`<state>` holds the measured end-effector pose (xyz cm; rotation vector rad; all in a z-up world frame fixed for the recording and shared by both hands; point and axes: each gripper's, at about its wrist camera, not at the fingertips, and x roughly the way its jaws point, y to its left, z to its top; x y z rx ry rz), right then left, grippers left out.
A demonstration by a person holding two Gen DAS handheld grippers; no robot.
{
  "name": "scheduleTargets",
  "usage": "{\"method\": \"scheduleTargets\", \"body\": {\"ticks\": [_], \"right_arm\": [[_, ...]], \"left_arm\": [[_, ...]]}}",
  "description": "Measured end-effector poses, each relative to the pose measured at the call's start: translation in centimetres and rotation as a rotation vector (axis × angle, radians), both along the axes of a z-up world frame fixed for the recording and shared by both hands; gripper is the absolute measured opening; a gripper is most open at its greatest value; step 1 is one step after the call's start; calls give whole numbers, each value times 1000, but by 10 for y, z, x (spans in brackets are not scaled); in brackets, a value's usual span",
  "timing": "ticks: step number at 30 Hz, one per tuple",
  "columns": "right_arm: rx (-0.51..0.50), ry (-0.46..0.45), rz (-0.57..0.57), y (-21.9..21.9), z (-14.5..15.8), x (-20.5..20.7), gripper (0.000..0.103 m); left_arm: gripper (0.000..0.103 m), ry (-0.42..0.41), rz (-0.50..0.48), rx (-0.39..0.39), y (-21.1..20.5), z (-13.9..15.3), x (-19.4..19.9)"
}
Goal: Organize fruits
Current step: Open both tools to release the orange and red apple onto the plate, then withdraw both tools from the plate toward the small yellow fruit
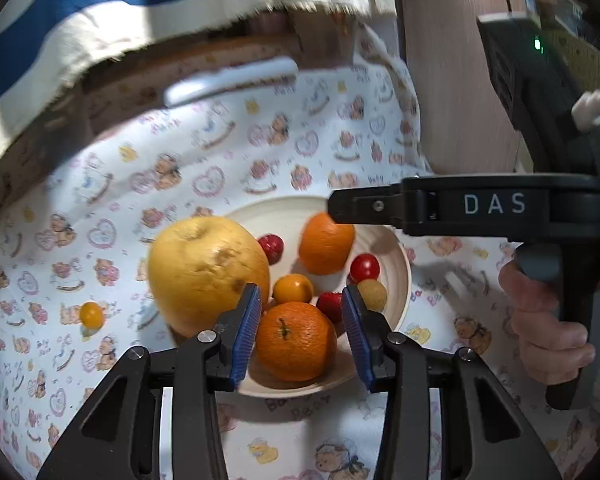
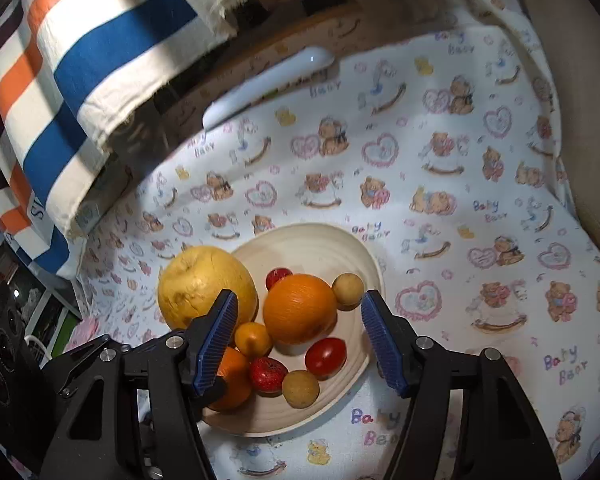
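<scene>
At the plate's near edge, left gripper: jaws parted, straddling the near orange, pads apart from its skin, nothing held.
Right gripper: spread wider, hovering over the plate, nothing between the pads.
Plate: cream, on the bear-print cloth.
On the plate: two oranges, far orange near the middle; red tomato; small yellow-orange fruit; two tan round fruits; dark red fruits.
Plate's left rim: large yellow pomelo, touching the rim.
Cloth, left of the pomelo: stray yellow tomato, well apart.
Cloth's far edge: white bar; striped fabric beyond.
</scene>
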<state>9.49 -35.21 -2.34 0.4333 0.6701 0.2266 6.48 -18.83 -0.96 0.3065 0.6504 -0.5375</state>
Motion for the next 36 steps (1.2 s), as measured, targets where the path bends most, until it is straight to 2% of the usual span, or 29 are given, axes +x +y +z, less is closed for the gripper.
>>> {"method": "scheduleTargets", "body": {"ticks": [3, 8, 10, 14, 16, 18, 22, 25, 29, 36], "right_arm": [[-72, -68, -45, 3, 14, -12, 66], [-122, -155, -99, 6, 34, -30, 68], [-145, -202, -128, 8, 45, -40, 68], [-195, -302, -174, 16, 62, -62, 79], [-211, -333, -192, 17, 67, -68, 81], [-226, -361, -215, 18, 70, -73, 87], [-243, -382, -224, 22, 71, -78, 92], [-272, -415, -237, 28, 69, -83, 103], [-298, -419, -202, 39, 65, -83, 102], [-332, -417, -135, 61, 53, -82, 102]], "left_arm": [[42, -39, 17, -37, 9, 11, -7], [45, -114, 68, -100, 31, 29, -15], [55, -154, 99, -139, 44, 38, -20], [75, -272, 168, -210, 72, 52, -34], [91, -324, 203, -245, 88, 58, -42], [103, -366, 225, -271, 102, 64, -50], [103, -458, 267, -271, 122, 73, -64], [103, -486, 291, -263, 131, 74, -68], [103, -433, 315, -257, 145, 69, -69], [103, -412, 405, -283, 177, 52, -63]]}}
